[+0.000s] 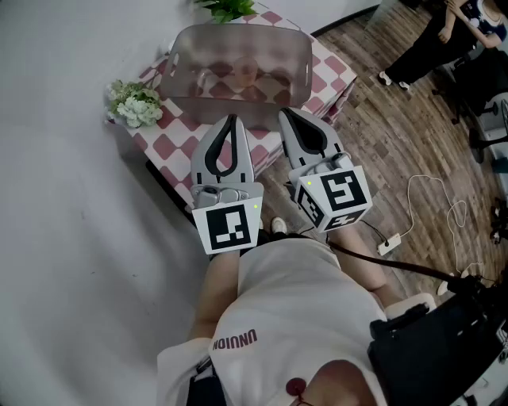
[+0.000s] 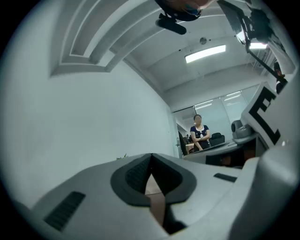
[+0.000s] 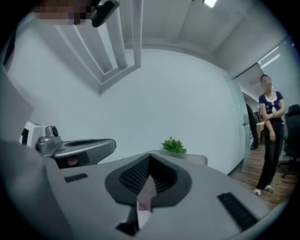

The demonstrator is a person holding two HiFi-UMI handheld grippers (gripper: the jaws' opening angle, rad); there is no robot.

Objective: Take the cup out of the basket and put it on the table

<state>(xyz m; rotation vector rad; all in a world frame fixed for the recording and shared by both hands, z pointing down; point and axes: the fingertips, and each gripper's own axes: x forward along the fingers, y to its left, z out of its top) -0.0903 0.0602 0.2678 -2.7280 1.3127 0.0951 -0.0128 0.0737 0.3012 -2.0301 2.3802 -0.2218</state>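
**Both claws held shut short of the basket, the cup left inside it**

In the head view, the left gripper (image 1: 232,120) and the right gripper (image 1: 285,113) were held side by side over the near edge of the table (image 1: 176,139), which was covered with a pink-and-white check. Their tips were pointed toward 12 o'clock at the translucent grey basket (image 1: 184,55) and kept apart from it. In each gripper view the jaws were seen pressed together, with nothing pinched between them. The cup (image 1: 247,75) was only dimly made out through the basket wall, among other pale shapes, and was touched by neither claw. A bunch of white flowers (image 1: 136,104) was set at about 8 o'clock from the basket, and a green plant (image 1: 228,8) at 12 o'clock behind it.
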